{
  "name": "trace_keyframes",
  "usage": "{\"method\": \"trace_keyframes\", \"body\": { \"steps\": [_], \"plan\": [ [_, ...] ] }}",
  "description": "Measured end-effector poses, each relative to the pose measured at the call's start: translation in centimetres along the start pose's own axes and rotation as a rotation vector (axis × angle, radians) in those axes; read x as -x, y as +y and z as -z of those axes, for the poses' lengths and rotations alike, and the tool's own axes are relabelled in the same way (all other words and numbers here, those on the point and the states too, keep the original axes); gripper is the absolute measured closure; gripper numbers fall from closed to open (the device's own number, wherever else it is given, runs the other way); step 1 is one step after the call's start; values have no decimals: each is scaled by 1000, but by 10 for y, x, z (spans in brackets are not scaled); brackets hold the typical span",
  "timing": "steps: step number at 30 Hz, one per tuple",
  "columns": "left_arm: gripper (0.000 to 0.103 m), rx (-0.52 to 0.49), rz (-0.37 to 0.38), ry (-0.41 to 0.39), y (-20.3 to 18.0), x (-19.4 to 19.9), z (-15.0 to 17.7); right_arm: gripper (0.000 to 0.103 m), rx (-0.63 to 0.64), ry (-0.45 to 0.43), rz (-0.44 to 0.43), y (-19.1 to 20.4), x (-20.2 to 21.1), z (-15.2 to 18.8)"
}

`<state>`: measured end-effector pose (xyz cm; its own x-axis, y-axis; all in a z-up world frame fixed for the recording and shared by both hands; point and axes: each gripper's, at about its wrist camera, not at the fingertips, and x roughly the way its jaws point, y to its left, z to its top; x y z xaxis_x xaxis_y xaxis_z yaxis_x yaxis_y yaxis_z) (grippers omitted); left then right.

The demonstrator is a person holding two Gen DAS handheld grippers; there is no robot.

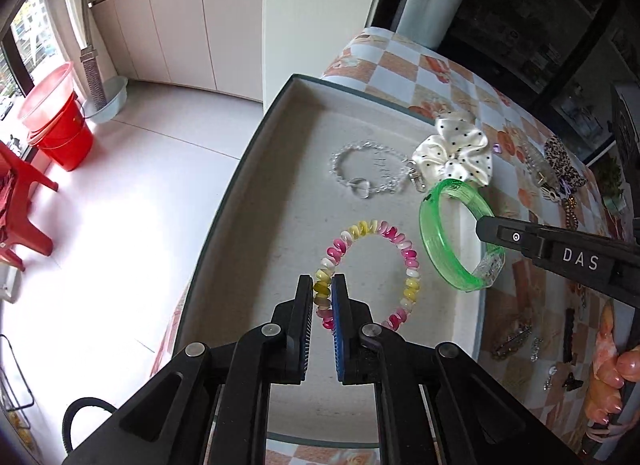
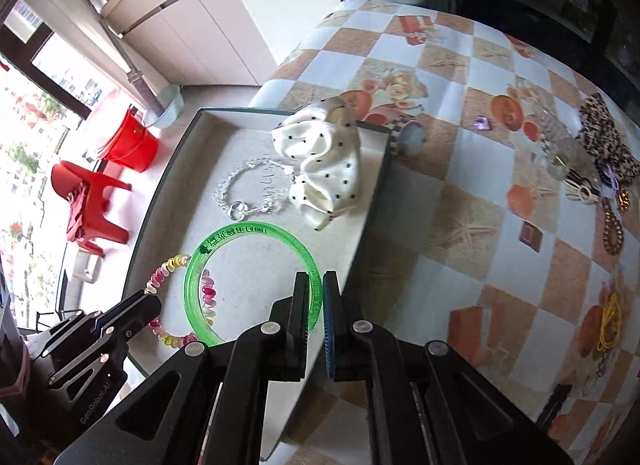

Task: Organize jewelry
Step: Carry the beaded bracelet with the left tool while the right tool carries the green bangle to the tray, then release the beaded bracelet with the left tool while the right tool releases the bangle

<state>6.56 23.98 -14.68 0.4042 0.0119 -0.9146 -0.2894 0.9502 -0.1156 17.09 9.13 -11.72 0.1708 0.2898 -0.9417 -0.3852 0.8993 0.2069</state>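
1. The left gripper (image 1: pixel 322 297) is clamped on the lower-left arc of the bead bracelet (image 1: pixel 370 273), which lies flat on the tray (image 1: pixel 224 233) floor in the lower middle of the left wrist view.
2. The right gripper (image 2: pixel 316 297) pinches the near rim of the green bangle (image 2: pixel 252 277). In the left view the bangle looks tilted, its far edge resting near the tray's right wall.
3. The bangle sits just right of the bead bracelet. In the right wrist view its left arc overlaps the beads, though I cannot tell if they touch.
4. A clear chain bracelet (image 1: pixel 368 177) and a dotted scrunchie (image 1: pixel 456 153) lie further up the tray.
5. More pieces stay scattered on the checked surface (image 2: pixel 460 169) at right, nearer the right gripper.
6. Each bracelet lies straight ahead of its own gripper, so the next move is likely a release or a small shift apart.
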Motion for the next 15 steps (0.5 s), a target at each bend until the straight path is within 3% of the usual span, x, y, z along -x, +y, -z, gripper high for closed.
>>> {"method": "trace_keyframes", "body": {
  "steps": [9,15],
  "plan": [
    [90,42,-54,23,16,-24,-2,96,44,102,93,21,-53,-10],
    [90,55,-91,11,18,-34,-7,96,29,95,139,20,-66,-19]
  ]
}}
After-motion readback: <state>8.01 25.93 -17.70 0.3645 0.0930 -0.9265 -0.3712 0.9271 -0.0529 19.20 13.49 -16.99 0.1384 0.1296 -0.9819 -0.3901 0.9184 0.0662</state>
